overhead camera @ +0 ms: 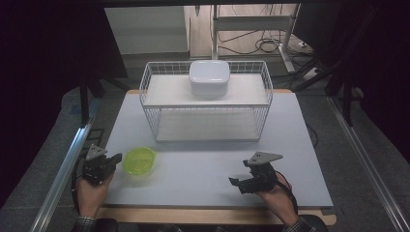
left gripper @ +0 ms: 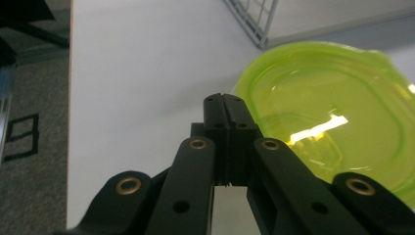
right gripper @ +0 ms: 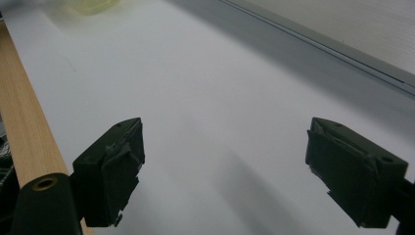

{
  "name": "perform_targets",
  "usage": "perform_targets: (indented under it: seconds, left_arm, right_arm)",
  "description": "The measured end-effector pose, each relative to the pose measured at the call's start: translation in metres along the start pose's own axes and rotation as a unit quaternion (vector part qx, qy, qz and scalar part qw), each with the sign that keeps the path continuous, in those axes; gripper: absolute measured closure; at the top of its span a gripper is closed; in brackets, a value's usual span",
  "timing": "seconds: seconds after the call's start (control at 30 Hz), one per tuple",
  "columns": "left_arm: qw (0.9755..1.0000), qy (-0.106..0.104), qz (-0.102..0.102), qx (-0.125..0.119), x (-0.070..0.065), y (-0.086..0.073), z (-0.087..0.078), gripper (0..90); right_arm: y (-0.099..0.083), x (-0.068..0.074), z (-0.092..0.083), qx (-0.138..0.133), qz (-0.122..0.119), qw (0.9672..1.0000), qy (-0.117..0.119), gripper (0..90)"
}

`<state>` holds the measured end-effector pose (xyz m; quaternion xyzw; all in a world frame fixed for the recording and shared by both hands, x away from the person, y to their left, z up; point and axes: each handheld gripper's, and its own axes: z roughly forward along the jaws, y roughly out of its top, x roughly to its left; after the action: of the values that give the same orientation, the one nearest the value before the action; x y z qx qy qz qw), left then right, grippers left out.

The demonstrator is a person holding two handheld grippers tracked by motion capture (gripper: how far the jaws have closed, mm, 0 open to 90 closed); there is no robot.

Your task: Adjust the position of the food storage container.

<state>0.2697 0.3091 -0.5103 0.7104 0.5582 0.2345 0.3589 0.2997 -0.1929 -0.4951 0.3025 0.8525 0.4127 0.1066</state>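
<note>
White tabletop (overhead camera: pixel 203 164) carries a wire basket (overhead camera: pixel 207 104) at 12 o'clock, a white container (overhead camera: pixel 209 77) on top. Green lid (overhead camera: pixel 139 161) lies at 8 o'clock, untouched; left gripper (overhead camera: pixel 115 161) beside it, jaws together, right gripper (overhead camera: pixel 237 183) spread wide, empty; nothing looks begun

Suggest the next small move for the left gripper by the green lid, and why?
Probably open the jaws first. The left gripper sits shut beside the green lid's rim, holding nothing, so it can't take the lid as it stands. The right gripper is open over bare table, well away.
</note>
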Motion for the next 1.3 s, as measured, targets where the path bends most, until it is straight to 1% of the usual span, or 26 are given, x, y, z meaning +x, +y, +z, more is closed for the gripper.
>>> perform_targets:
  seconds: [0.17, 0.33, 0.47, 0.67, 0.73, 0.83, 0.87, 0.93, 1.0, 1.2, 1.3]
  left_arm:
    - [0.9999, 0.003, 0.003, 0.016, -0.003, -0.001, 0.006, 89.6]
    - [0.9998, -0.007, -0.006, 0.017, -0.006, -0.001, 0.008, 89.6]
    - [0.9996, -0.022, -0.01, 0.017, -0.012, 0.0, 0.01, 89.6]
    - [0.9988, -0.047, -0.006, 0.014, -0.031, 0.005, 0.015, 89.6]
    - [0.9982, -0.059, -0.004, 0.013, -0.038, 0.007, 0.017, 89.6]
    - [0.9974, -0.071, 0.004, 0.014, -0.049, 0.009, 0.02, 89.6]
    - [0.9967, -0.079, 0.006, 0.016, -0.054, 0.01, 0.023, 89.6]
    - [0.996, -0.087, 0.011, 0.018, -0.059, 0.011, 0.026, 89.6]
    - [0.9954, -0.093, 0.012, 0.017, -0.06, 0.011, 0.027, 89.6]
    - [0.9951, -0.095, -0.005, 0.026, -0.049, 0.005, 0.027, 89.6]
    - [0.9942, -0.102, -0.005, 0.034, -0.047, 0.002, 0.028, 89.6]
  right_arm:
    - [0.0, 0.0, 0.001, 0.003, -0.002, 1.0, 0.001, 14.9]
    - [0.0, 0.0, 0.001, 0.004, -0.001, 1.0, 0.001, 15.0]
    - [0.0, 0.001, 0.002, 0.007, -0.002, 1.0, 0.0, 15.0]
    - [-0.001, 0.001, 0.003, 0.01, -0.002, 0.9999, 0.001, 15.0]
    - [-0.001, 0.001, 0.003, 0.011, -0.002, 0.9999, 0.0, 15.0]
    - [-0.001, 0.001, 0.003, 0.012, -0.002, 0.9999, 0.0, 15.0]
    - [-0.001, 0.001, 0.004, 0.012, -0.002, 0.9999, 0.0, 15.0]
    - [-0.001, 0.001, 0.004, 0.015, -0.003, 0.9999, 0.0, 15.0]
    - [-0.001, 0.001, 0.004, 0.015, -0.003, 0.9999, 0.0, 15.0]
    - [-0.001, 0.0, 0.004, 0.014, -0.002, 0.9999, 0.0, 15.0]
    - [-0.001, 0.0, 0.004, 0.015, -0.004, 0.9999, 0.0, 15.0]
